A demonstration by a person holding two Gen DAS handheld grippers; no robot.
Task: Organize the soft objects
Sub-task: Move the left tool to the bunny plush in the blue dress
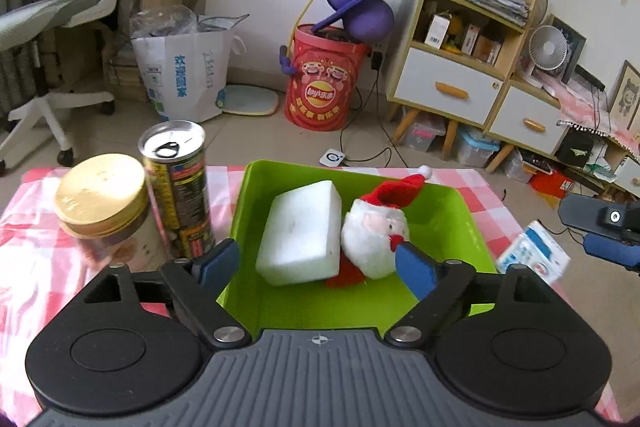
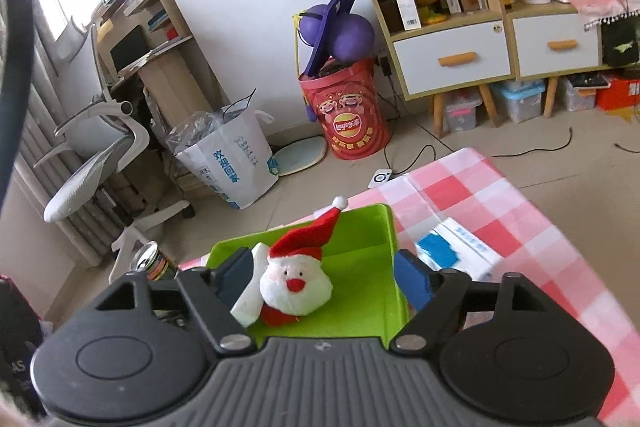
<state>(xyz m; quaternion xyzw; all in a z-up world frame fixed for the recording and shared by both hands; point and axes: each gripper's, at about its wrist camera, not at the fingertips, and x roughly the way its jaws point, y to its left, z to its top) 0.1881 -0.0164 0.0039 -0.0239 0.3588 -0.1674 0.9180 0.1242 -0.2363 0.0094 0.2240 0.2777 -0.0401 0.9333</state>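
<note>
The left claw (image 1: 316, 263) is spread wide and holds nothing; it hangs over the near side of the bright green plastic bin (image 1: 452, 211), which sits on the table with the pink and white checked cloth (image 1: 36, 255). The right claw (image 2: 326, 277) is spread wide too, empty, and it looks down into the same bin from the other side. Two soft things already lie in the bin: a white foam block (image 1: 300, 233) and a small plush Santa head with a red hat (image 1: 376, 231), touching side by side. Santa's white beard looks fluffy and squashy, and his hat tip pokes over the far rim. The sorting looks partly done. One soft thing seems left outside: a blue and white pack of tissues (image 2: 456, 251), lying on the cloth just beside the bin, near the right claw. The next move is probably for that claw to swing over the pack, close gently on it and lift it into the bin. The tall drink can (image 1: 176, 187) and the jar with the gold lid (image 1: 102, 203) are hard, so they should likely stay put.
</note>
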